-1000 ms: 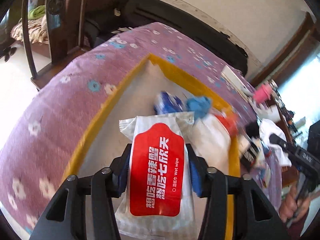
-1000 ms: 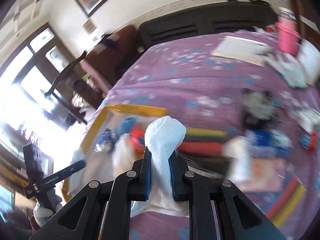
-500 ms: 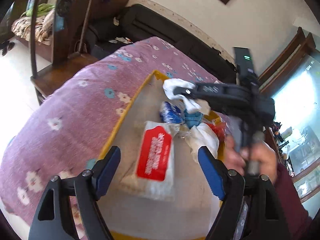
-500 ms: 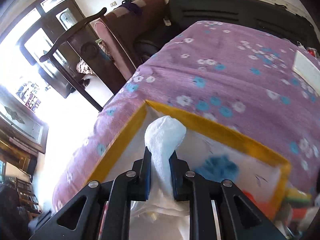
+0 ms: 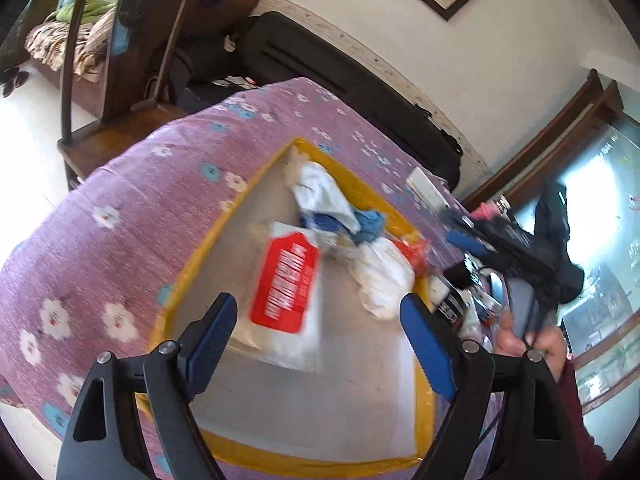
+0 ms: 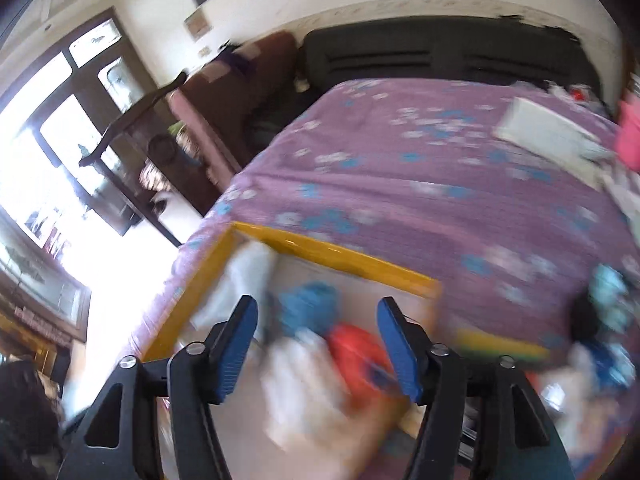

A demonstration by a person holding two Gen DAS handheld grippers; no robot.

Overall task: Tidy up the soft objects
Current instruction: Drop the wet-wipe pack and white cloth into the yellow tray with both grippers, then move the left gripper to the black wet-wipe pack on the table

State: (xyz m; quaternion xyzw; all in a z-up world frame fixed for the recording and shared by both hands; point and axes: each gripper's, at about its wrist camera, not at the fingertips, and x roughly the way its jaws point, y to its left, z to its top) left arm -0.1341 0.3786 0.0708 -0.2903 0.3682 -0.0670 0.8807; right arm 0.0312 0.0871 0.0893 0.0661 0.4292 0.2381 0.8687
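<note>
A yellow-edged tray (image 5: 256, 184) (image 6: 332, 252) lies on the purple flowered cloth. In it lie a wet wipe pack with a red label (image 5: 288, 280), a white cloth (image 5: 320, 192) (image 6: 248, 276) in the far corner, a blue cloth (image 5: 370, 224) (image 6: 308, 312), a white bundle (image 5: 384, 276) and a red item (image 5: 418, 248) (image 6: 356, 352). My left gripper (image 5: 318, 312) hangs open above the pack, holding nothing. My right gripper (image 6: 316, 312) (image 5: 448, 226) is over the tray's right side, its jaws opening with nothing gripped between them. The right wrist view is blurred.
A wooden chair (image 5: 120, 60) stands beyond the table's left edge, and a dark couch (image 5: 360, 92) lines the wall behind. A white booklet (image 6: 548, 132), a pink cup (image 6: 630, 140) and mixed small clutter (image 5: 464, 300) lie right of the tray. A person's hand (image 5: 532, 340) holds the right gripper.
The left gripper let go of the wet wipe pack, opened wide and drew back. The right gripper carried the white cloth over the tray, released it at the far corner and swung away right.
</note>
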